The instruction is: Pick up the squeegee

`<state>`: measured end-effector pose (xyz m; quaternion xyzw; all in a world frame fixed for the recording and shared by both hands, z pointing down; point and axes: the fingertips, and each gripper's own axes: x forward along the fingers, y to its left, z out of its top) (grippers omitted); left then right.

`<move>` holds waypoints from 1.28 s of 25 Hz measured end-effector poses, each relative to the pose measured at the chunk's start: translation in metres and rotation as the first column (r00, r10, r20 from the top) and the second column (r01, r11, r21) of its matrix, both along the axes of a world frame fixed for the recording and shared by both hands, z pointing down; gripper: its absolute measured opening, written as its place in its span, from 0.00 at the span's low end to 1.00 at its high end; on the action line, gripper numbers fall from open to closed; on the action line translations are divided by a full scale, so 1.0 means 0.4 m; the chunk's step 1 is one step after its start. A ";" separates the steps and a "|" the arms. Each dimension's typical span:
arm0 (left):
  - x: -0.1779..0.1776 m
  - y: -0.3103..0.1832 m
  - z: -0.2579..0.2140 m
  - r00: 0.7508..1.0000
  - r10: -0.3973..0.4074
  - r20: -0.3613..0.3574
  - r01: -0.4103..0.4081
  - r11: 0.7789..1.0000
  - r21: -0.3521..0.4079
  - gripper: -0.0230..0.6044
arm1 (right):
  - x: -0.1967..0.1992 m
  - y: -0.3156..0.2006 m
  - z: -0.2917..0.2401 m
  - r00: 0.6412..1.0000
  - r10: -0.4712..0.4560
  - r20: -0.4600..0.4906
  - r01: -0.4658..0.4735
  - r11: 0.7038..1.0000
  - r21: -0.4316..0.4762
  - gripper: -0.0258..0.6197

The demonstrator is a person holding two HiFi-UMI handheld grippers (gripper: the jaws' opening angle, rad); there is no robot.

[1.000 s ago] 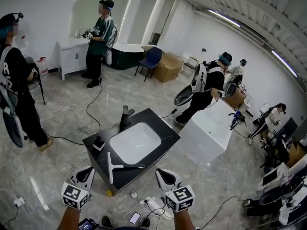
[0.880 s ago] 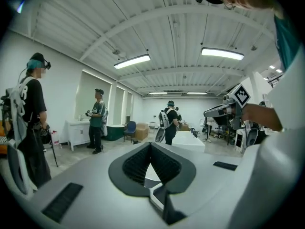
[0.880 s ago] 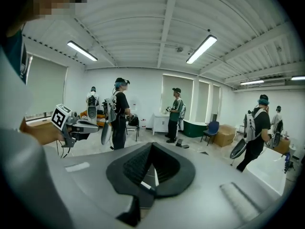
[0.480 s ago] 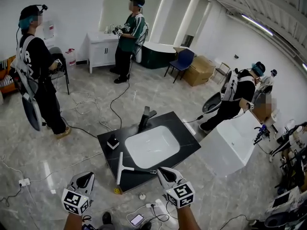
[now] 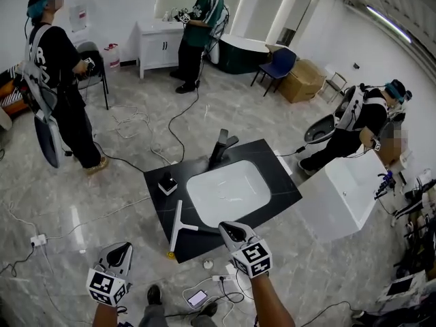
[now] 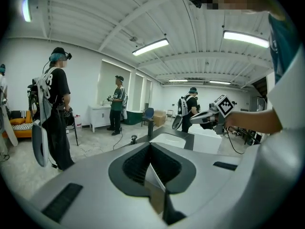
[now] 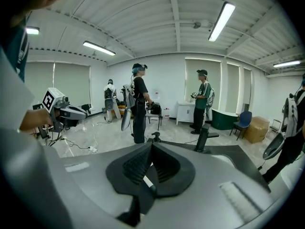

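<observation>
Squeegee on worktop, left of basin; faucet behind basin. My right hand-held gripper at worktop's near edge, left hand-held gripper off it.

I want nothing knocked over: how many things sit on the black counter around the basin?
3: the squeegee at the front left, a small black box at the back left, the faucet behind the basin. The right gripper covers some front edge.

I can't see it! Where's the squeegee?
In the head view, the squeegee lies on the black counter, left of the white basin, near the front edge.
</observation>
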<state>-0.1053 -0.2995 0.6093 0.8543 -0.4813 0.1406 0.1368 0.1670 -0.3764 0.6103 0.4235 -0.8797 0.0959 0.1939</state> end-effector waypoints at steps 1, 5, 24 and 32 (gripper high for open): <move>-0.003 -0.004 0.018 1.000 -0.001 0.003 0.002 1.000 -0.009 0.05 | -0.005 -0.012 0.027 1.000 -0.007 -0.003 0.007 1.000 -0.010 0.06; -0.015 -0.026 0.083 1.000 -0.006 0.010 0.007 0.999 -0.038 0.05 | -0.031 -0.053 0.128 1.000 -0.030 -0.005 0.029 0.998 -0.054 0.10; -0.048 -0.070 0.294 1.000 -0.020 -0.002 0.020 0.990 -0.138 0.05 | -0.150 -0.125 0.534 0.978 -0.195 -0.069 0.175 0.958 -0.226 0.26; -0.065 -0.062 0.347 0.999 -0.031 -0.007 0.029 0.987 -0.161 0.05 | -0.181 -0.129 0.671 0.958 -0.259 -0.125 0.214 0.933 -0.290 0.29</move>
